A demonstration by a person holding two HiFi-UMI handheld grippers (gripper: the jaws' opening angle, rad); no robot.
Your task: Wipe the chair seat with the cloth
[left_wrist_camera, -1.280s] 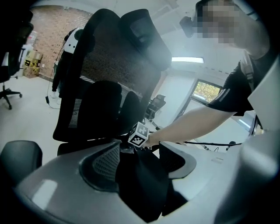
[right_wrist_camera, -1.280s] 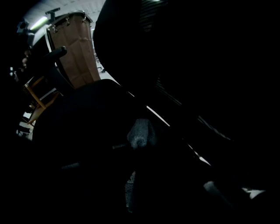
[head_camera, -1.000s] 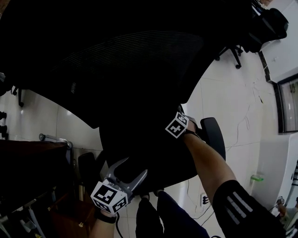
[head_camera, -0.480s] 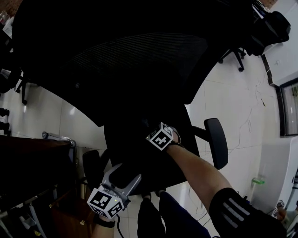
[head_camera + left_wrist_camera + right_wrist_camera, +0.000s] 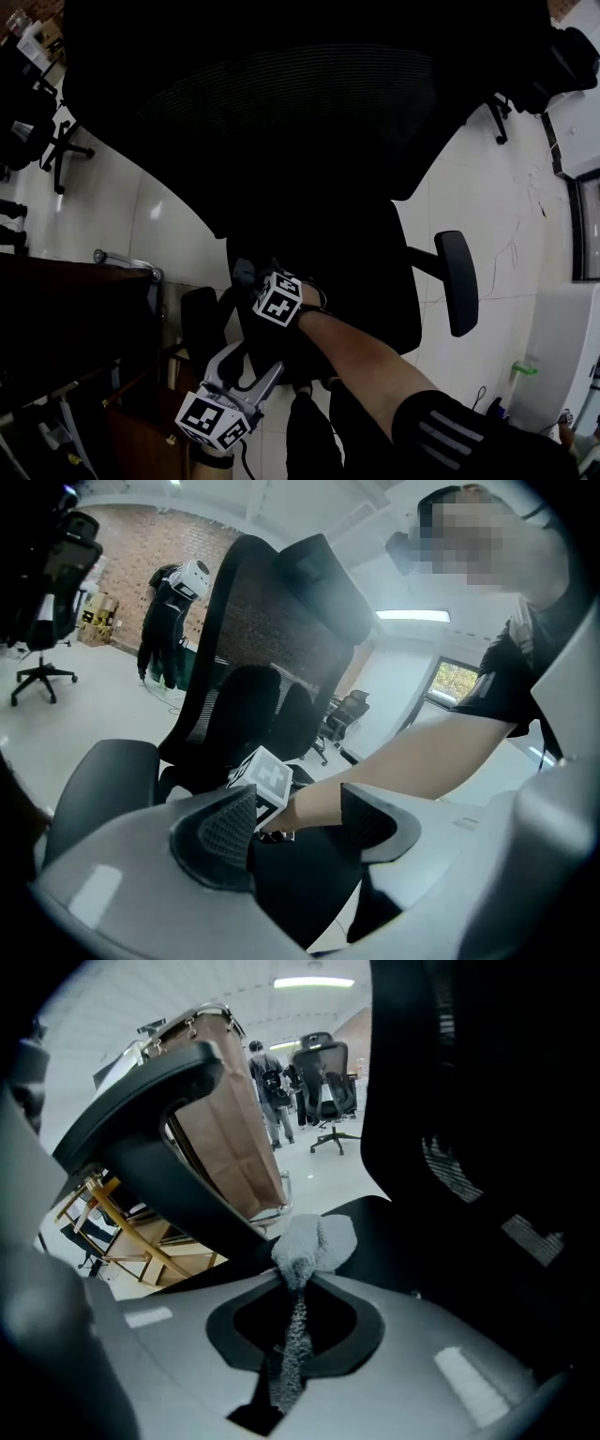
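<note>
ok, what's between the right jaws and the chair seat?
The cloth, pinched in the right gripper, tuft over the seat; right gripper view shows it.

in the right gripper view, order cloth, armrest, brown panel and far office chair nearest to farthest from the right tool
1. cloth, pinched in the right tool, centre
2. armrest, upper left
3. brown panel, behind the armrest
4. far office chair, top centre, across the floor

On the chair seat (image 5: 370, 281), toward its left, lies the cloth (image 5: 314, 1241), with the left tongs (image 5: 255, 358) nearer the person.
</note>
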